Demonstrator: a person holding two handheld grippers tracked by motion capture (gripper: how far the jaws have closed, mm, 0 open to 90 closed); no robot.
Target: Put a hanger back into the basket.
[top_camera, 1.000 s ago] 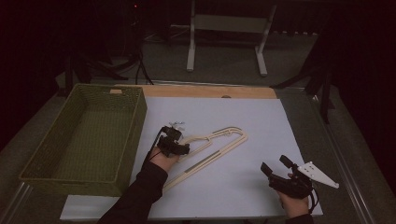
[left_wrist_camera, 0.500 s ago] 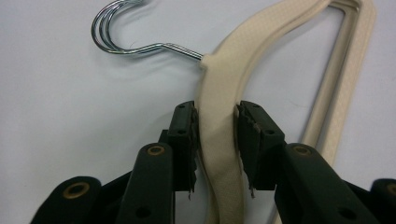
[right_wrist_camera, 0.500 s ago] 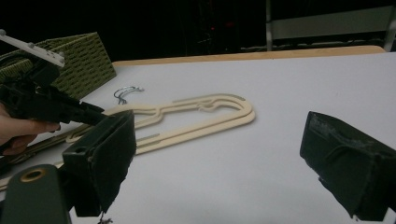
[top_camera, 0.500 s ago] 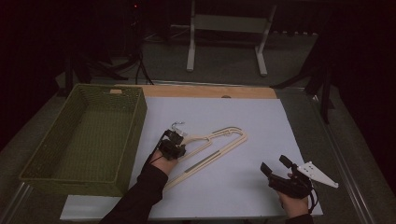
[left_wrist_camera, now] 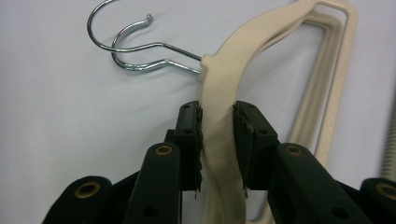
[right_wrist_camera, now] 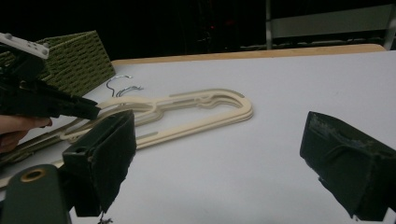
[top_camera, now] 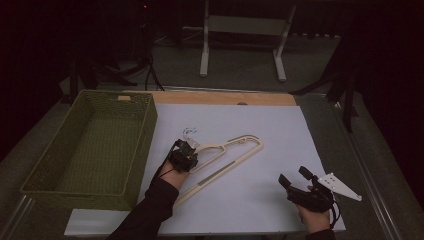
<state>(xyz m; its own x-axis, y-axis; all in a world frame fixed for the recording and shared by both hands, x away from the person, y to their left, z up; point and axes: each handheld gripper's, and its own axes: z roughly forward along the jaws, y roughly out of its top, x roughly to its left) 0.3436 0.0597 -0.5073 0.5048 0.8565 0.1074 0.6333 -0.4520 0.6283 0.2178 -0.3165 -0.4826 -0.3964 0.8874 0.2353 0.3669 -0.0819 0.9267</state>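
Green wicker basket [top_camera: 85, 150], one, sits at the left of my table [top_camera: 280, 145]; two cream hangers [top_camera: 227, 152] lie stacked beside it, centre. My left gripper [left_wrist_camera: 217, 123] has just been closing and its fingers [left_wrist_camera: 189, 126] now clench the top hanger's neck. I judge this the grasp step; next comes a lift toward the basket. My right gripper [top_camera: 297, 182] waits near-right, fingers released.

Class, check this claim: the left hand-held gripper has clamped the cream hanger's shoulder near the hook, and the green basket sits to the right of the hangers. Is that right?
Not quite. The left hand-held gripper does clamp the cream hanger near the hook, its jaws having just closed on it. But the green basket sits to the left of the hangers, as the high view shows.
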